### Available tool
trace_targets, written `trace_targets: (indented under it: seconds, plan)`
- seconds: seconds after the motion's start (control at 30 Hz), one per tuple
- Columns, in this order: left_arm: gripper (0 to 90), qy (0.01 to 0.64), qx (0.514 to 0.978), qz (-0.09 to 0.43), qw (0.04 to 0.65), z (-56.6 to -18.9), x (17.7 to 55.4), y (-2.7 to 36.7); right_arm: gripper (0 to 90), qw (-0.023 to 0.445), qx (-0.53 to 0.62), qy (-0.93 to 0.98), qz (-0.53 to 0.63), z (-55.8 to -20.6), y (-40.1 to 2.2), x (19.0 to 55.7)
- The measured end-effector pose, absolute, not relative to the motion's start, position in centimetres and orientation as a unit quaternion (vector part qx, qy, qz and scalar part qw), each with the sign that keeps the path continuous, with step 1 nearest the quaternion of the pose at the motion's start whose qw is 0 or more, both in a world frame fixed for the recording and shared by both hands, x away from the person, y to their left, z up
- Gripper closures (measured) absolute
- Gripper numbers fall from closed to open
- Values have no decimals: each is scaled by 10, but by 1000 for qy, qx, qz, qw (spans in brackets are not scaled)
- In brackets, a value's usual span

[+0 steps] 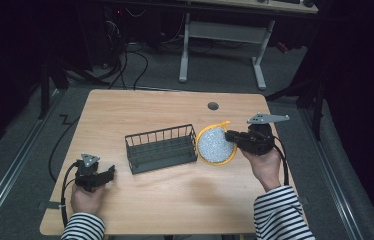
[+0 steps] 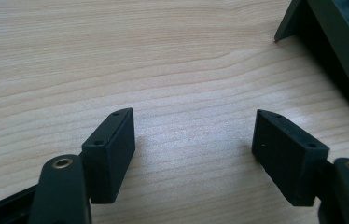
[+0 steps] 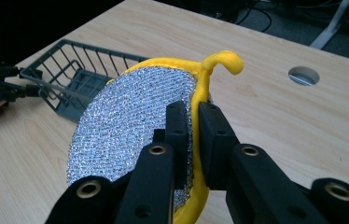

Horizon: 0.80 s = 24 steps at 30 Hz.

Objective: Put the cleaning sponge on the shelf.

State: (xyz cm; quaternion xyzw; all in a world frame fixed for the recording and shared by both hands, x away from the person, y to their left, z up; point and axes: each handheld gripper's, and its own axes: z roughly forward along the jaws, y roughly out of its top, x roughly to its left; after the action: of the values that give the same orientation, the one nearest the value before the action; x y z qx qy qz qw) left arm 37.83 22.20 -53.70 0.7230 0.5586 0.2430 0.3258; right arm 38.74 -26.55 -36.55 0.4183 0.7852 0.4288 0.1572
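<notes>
The room is dark around a pale wooden table (image 1: 175, 200), with cables on the floor and the legs of another desk at the top of the high view.

The right hand-held gripper (image 1: 231, 136) sits right of centre in that view, its jaws clenched on the yellow rim of a round scouring pad (image 1: 214, 145). In the right gripper view the jaws pinch that rim edge-on, the pad (image 3: 126, 121) tilted up and fanning toward the left of the frame, with its yellow loop (image 3: 224, 60) curling above them. The silver mesh face looks light, soft and floppy, and probably gives under any squeeze; the thicker yellow border seems the firmest place to take hold, and that is where it is held.

Just left of the pad stands a dark wire basket (image 1: 161, 148), close beside it at the centre of the frame.

The left hand-held gripper (image 1: 106, 174) rests at the lower left, well apart from the pad, its jaws spread wide over bare wood with nothing between them (image 2: 191, 140).
</notes>
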Motion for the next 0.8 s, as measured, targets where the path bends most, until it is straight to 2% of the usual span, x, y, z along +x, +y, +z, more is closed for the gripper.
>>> trace_targets:
  seconds: [0.8]
  plan:
    - [306,559,723,243,326,-537,378,222,831,175,404,786,434,-341,-232,427]
